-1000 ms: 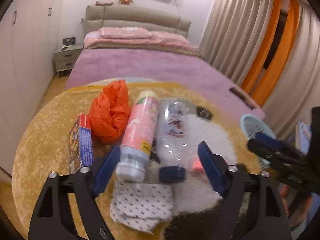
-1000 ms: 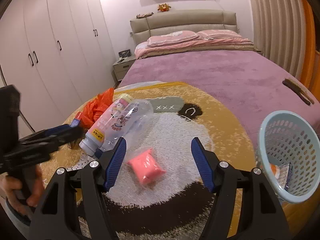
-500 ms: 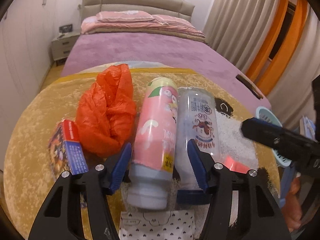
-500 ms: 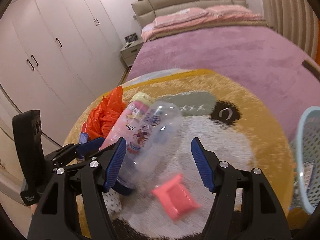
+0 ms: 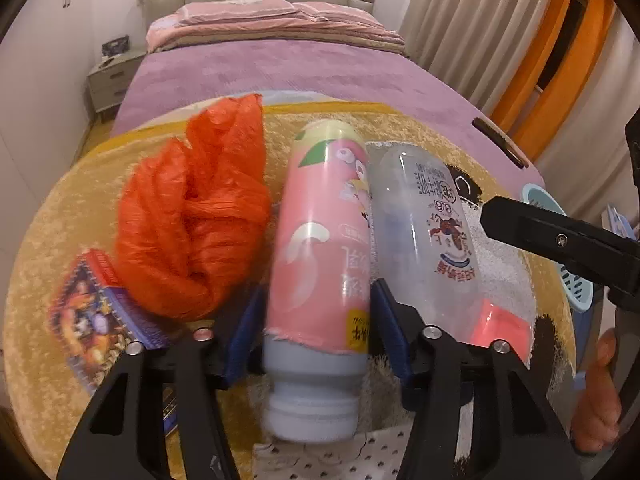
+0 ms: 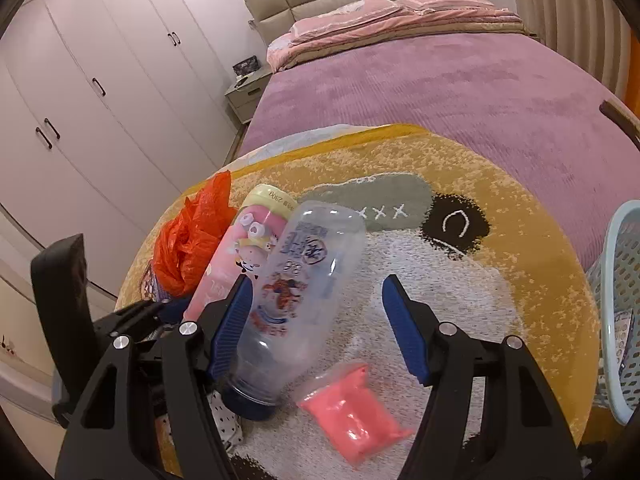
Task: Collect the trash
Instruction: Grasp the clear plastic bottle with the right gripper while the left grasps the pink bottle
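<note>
A pink bottle lies on the round yellow rug. My left gripper is shut on the pink bottle near its neck. A clear plastic bottle with a blue cap lies right beside it. My right gripper is open, its left finger against the clear bottle. The pink bottle shows behind it. An orange plastic bag, a small colourful box, a pink packet and a dotted paper lie around.
A light blue basket with some trash inside stands at the right edge of the rug. A purple bed lies behind the rug. White wardrobes line the left wall. Curtains hang at the right.
My left gripper moved forward and closed around the pink bottle. My right gripper moved left and lower, up to the clear bottle, still open.
</note>
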`<move>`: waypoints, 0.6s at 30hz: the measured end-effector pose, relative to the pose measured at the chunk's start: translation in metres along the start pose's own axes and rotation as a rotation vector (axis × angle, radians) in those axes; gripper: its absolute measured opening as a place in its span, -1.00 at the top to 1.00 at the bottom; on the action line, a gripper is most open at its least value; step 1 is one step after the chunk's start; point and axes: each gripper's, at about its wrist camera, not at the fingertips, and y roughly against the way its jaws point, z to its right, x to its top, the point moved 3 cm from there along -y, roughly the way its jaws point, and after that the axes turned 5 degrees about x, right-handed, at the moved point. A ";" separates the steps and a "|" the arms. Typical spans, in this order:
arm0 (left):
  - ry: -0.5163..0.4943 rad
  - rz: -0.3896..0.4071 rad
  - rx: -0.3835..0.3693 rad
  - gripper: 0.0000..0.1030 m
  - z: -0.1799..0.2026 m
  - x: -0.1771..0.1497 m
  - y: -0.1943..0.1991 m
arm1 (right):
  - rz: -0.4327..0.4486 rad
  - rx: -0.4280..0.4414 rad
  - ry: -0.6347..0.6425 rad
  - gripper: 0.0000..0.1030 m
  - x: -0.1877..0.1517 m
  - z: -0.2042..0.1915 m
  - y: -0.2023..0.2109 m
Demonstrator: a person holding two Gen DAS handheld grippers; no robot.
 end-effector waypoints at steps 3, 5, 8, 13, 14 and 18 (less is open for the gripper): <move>0.042 0.029 -0.017 0.11 -0.005 -0.003 0.005 | -0.007 -0.002 -0.007 -0.24 0.000 -0.003 -0.004; 0.073 0.064 -0.040 0.12 -0.009 -0.007 0.013 | -0.013 -0.002 -0.014 -0.24 0.000 -0.005 -0.008; 0.131 0.109 -0.075 0.12 -0.016 -0.013 0.031 | -0.027 0.009 -0.035 -0.24 -0.001 -0.007 -0.016; 0.165 0.155 -0.085 0.12 -0.017 -0.023 0.050 | -0.054 -0.006 -0.059 -0.24 -0.002 -0.012 -0.032; 0.170 0.160 -0.084 0.12 -0.018 -0.024 0.052 | -0.059 -0.007 -0.063 -0.24 -0.002 -0.013 -0.035; 0.200 0.171 -0.085 0.12 -0.023 -0.030 0.058 | -0.082 -0.033 -0.073 -0.24 -0.002 -0.016 -0.048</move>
